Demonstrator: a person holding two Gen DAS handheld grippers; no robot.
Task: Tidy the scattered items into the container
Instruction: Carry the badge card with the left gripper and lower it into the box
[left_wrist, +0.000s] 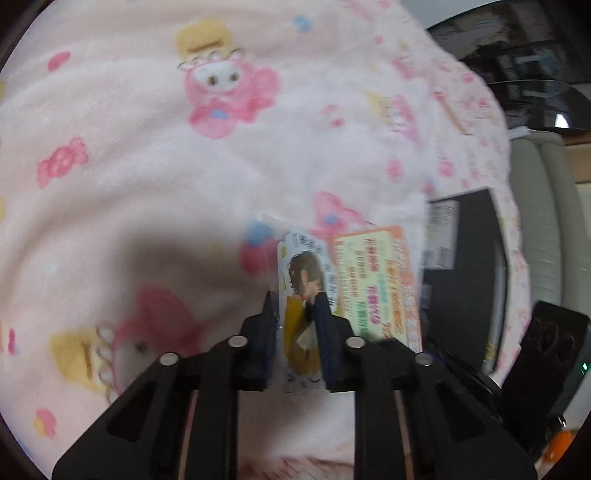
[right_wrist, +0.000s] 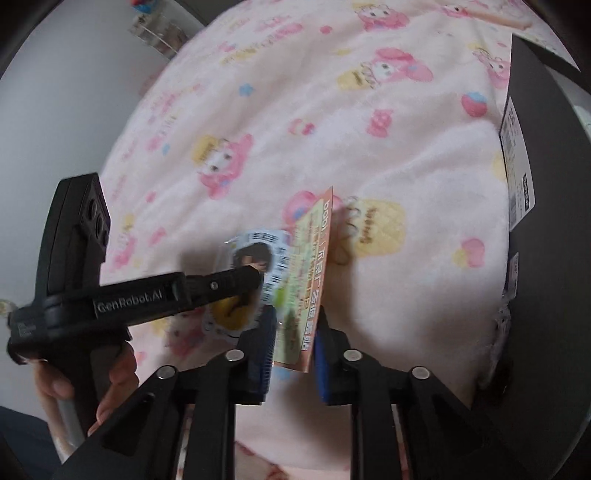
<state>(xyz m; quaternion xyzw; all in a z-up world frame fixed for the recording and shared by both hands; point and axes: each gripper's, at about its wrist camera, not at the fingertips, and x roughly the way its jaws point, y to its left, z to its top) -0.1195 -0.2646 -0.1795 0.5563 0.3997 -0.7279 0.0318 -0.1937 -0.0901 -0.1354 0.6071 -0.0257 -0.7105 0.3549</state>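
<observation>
Much here is smeared by motion, and the print on both packets is too blurred to read properly. The left gripper (left_wrist: 293, 306) pinches a clear-sleeved card packet (left_wrist: 301, 280) showing a dark-haired figure; its lower end is hidden between the blue pads. The right gripper (right_wrist: 295, 332) has its fingers on either side of an orange-edged leaflet packet (right_wrist: 308, 280) that stands edge-on between them; I cannot tell whether the pads actually press it. The two packets sit against each other, held above the pink cartoon-print blanket (right_wrist: 369, 155).

In the right wrist view the left gripper (right_wrist: 255, 275) comes in from the side, its handle in the person's hand (right_wrist: 114, 373), which is cut off by the frame's edge.

The black box (right_wrist: 546, 221) lies at the blanket's right margin, only partly in frame; just its outer wall with a white label (right_wrist: 517, 166) shows, so its contents cannot be seen. In the left wrist view the box (left_wrist: 465, 266) appears just beyond the leaflet.
</observation>
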